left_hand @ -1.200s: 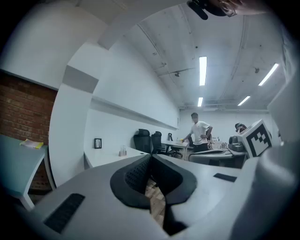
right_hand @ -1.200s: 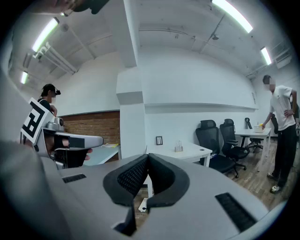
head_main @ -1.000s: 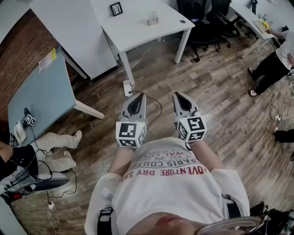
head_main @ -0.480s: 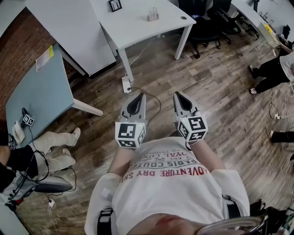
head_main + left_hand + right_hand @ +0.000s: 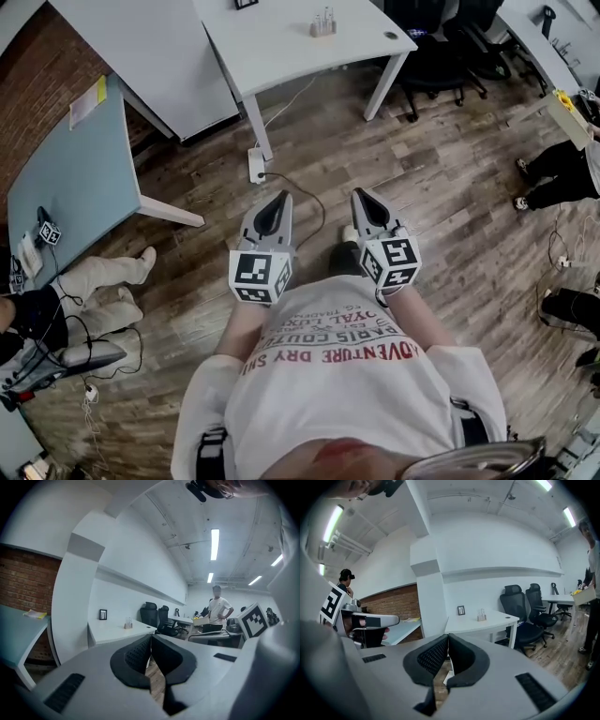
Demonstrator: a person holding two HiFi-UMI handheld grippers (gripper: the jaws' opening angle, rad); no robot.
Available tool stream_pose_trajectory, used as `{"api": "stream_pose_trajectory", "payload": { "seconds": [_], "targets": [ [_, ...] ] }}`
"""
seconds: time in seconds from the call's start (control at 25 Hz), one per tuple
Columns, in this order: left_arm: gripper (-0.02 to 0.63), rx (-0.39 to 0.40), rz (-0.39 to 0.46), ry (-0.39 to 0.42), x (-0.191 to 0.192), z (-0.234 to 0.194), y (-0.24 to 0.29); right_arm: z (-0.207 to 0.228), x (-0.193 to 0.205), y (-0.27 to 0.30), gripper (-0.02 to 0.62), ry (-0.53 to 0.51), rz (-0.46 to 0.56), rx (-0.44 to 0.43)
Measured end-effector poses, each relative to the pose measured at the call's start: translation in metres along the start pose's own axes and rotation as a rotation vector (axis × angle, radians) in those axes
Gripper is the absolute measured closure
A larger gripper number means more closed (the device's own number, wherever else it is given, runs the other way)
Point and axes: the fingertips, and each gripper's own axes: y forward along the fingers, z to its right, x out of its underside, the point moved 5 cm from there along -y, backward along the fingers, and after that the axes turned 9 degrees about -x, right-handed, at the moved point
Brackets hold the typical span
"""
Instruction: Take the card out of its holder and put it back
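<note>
In the head view, the left gripper (image 5: 278, 201) and the right gripper (image 5: 362, 197) hang side by side over the wooden floor (image 5: 431, 178). They are well apart from the white table (image 5: 281, 47), where the card holder (image 5: 323, 22) stands. In the left gripper view, the jaws are clenched on nothing, and the card holder (image 5: 127, 623) sits near a picture frame (image 5: 102, 614). In the right gripper view, the jaws are likewise clenched and empty, with the card holder (image 5: 481, 616) far ahead on the table.

The right tool (image 5: 448, 638) has its dark padded jaws pressed together with nothing between them. Beyond them stands a white tabletop (image 5: 487, 623) carrying a small framed picture (image 5: 461, 610) and a small clear holder (image 5: 481, 616), well apart from the tool. Black office chairs (image 5: 516, 603) stand to its right, a brick wall (image 5: 393, 603) to its left.
</note>
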Motion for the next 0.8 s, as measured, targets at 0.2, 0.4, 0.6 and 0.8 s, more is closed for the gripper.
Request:
{"api": "stream_pose_trajectory", "payload": {
  "seconds": [0.2, 0.4, 0.6, 0.8],
  "targets": [
    [0.58, -0.057, -0.003, 0.016, -0.016, 0.015, 0.06, 0.066, -0.021, 0.032, 0.571, 0.018, 0.016, -0.057],
    [0.58, -0.103, 0.0, 0.028, -0.036, 0.042, 0.127, 0.143, -0.044, 0.054, 0.571, 0.023, 0.016, -0.098],
    [0.58, -0.143, 0.012, 0.012, -0.052, 0.069, 0.194, 0.22, -0.068, 0.069, 0.57, 0.006, 0.001, -0.118],
    [0.58, -0.161, -0.004, -0.012, -0.055, 0.091, 0.244, 0.28, -0.077, 0.08, 0.571, 0.0, -0.024, -0.129]
  ]
}}
